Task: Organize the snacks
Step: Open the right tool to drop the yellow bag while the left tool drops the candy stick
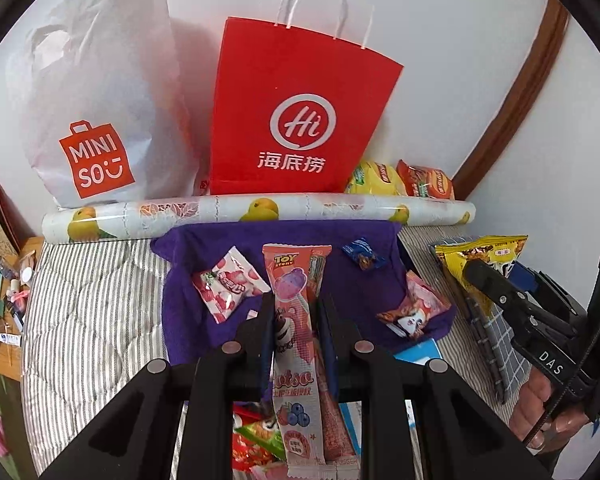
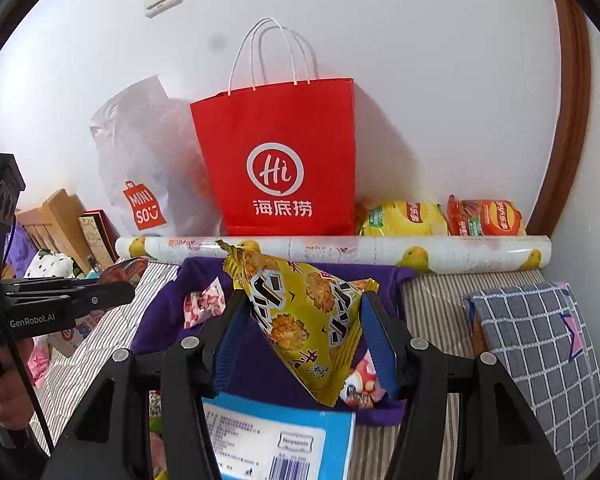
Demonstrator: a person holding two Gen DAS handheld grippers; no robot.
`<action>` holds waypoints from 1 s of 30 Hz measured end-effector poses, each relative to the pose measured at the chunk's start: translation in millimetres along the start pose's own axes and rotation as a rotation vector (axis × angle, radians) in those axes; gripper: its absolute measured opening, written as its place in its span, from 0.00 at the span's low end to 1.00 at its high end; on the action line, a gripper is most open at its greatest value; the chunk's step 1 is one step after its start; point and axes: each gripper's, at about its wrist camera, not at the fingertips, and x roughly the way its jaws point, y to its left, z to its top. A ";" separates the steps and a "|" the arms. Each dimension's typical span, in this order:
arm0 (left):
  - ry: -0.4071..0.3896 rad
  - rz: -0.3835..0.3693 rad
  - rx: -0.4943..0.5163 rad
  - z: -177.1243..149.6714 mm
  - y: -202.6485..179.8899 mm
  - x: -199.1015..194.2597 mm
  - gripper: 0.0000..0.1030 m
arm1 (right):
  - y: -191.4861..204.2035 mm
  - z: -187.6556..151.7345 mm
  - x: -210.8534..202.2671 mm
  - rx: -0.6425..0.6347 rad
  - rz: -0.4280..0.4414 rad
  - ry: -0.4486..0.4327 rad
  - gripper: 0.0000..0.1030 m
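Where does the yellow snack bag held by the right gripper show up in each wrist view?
Left wrist: yellow snack bag at right edge, clamped in the right gripper.
Right wrist: centre, between the fingers.
Shared landmark: red paper bag.

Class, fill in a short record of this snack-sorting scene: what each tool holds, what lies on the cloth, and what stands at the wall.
left tool: shut on pink Toy Story packet
right tool: shut on yellow snack bag
purple cloth: loose small sweets
at wall: red paper bag, upright; white Miniso bag beside it
in front of bags: patterned roll
right of red bag: two crisp packets
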 end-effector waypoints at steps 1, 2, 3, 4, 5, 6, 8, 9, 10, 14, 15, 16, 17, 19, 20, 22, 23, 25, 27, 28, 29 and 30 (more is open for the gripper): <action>0.003 0.006 -0.002 1.8 1.6 2.8 0.19 | 0.2 1.9 3.1 0.002 0.002 -0.001 0.55; 0.005 0.009 -0.004 2.8 3.2 4.7 0.19 | -0.2 3.4 6.0 0.004 0.005 0.000 0.55; 0.008 0.012 -0.007 3.1 4.5 6.4 0.19 | -0.7 4.8 9.5 0.008 0.008 0.001 0.55; 0.012 0.014 -0.012 3.6 7.0 9.4 0.19 | -1.1 5.9 13.0 0.011 0.010 0.003 0.55; 0.016 0.017 -0.015 3.8 9.1 11.8 0.19 | -1.4 6.6 16.8 0.013 0.012 0.006 0.55; 0.019 0.018 -0.018 3.9 11.0 13.8 0.19 | -1.6 6.9 20.9 0.015 0.015 0.010 0.55; 0.029 0.016 -0.026 3.9 15.5 19.4 0.19 | -1.7 6.4 28.9 0.019 0.019 0.020 0.55; 0.036 0.018 -0.029 4.3 17.7 23.2 0.19 | -2.1 5.9 33.9 0.020 0.020 0.028 0.55; 0.041 0.020 -0.030 4.8 19.2 26.0 0.19 | -2.2 4.5 39.7 0.022 0.021 0.038 0.55; 0.064 0.030 -0.038 6.0 25.3 39.1 0.19 | -3.6 -1.8 61.2 0.025 0.027 0.082 0.55; 0.067 0.031 -0.038 5.1 26.6 41.5 0.19 | -3.7 -3.6 66.7 0.025 0.028 0.093 0.55; 0.073 0.033 -0.039 3.6 28.1 44.9 0.19 | -4.3 -6.1 72.6 0.027 0.031 0.105 0.55; 0.081 0.035 -0.040 1.3 29.8 48.6 0.19 | -5.3 -9.3 78.9 0.029 0.036 0.118 0.55; 0.093 0.034 -0.045 -3.7 33.7 54.8 0.19 | -7.1 -16.0 88.9 0.033 0.048 0.137 0.55; 0.100 0.032 -0.048 -6.0 35.7 58.3 0.19 | -8.0 -20.7 94.7 0.037 0.059 0.150 0.55; 0.115 0.031 -0.053 -10.2 39.6 65.3 0.19 | -8.7 -27.6 104.6 0.042 0.069 0.178 0.55; 0.119 0.029 -0.057 -11.7 41.6 68.2 0.19 | -8.5 -30.0 108.6 0.041 0.070 0.190 0.55; 0.125 0.024 -0.071 -13.8 45.9 73.2 0.19 | -6.7 -33.0 113.8 0.029 0.075 0.212 0.55; 0.129 0.018 -0.085 -14.3 49.5 77.4 0.19 | -4.9 -35.6 114.8 0.016 0.076 0.214 0.55; 0.133 0.018 -0.088 -14.5 50.8 80.1 0.19 | -4.1 -36.5 115.3 0.012 0.076 0.217 0.55; 0.136 0.018 -0.088 -14.6 51.5 81.7 0.19 | -3.9 -37.4 115.8 0.010 0.077 0.220 0.55; 0.140 0.019 -0.090 -14.4 52.1 83.2 0.19 | -4.4 -38.2 116.3 0.011 0.079 0.222 0.55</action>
